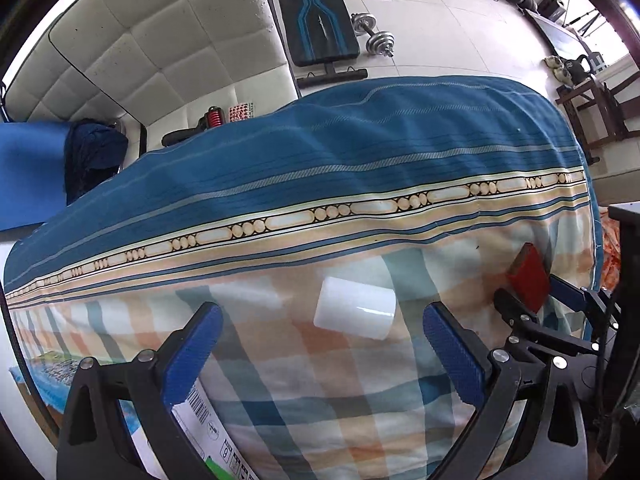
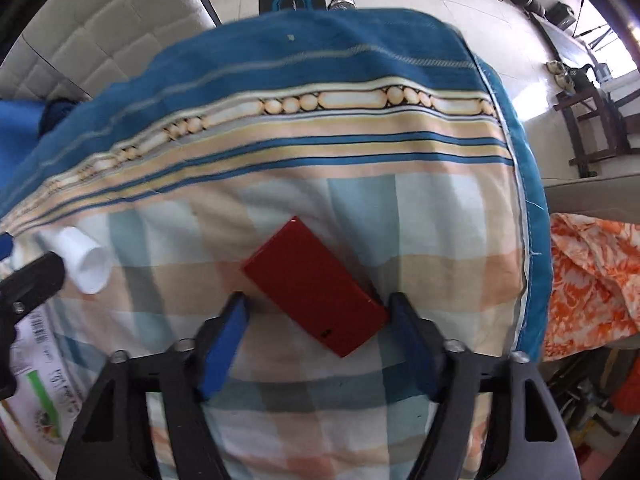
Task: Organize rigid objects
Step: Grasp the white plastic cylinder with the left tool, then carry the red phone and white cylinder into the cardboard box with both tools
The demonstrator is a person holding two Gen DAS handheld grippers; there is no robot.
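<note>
My right gripper is straddling the red box on the checked bedsheet. The box's long axis runs diagonally across the gap, near corner almost at the right finger, left finger standing just clear. Jaws half-closed around it; I can't confirm the pads are pressing yet, so I'm calling it not gripped. I judge the diagonal lie could twist the box as the jaws close.

My left gripper is wide open and empty. The white cylinder lies on its side just ahead, between the finger lines, long axis across the gap. The right is nearer its target.
</note>
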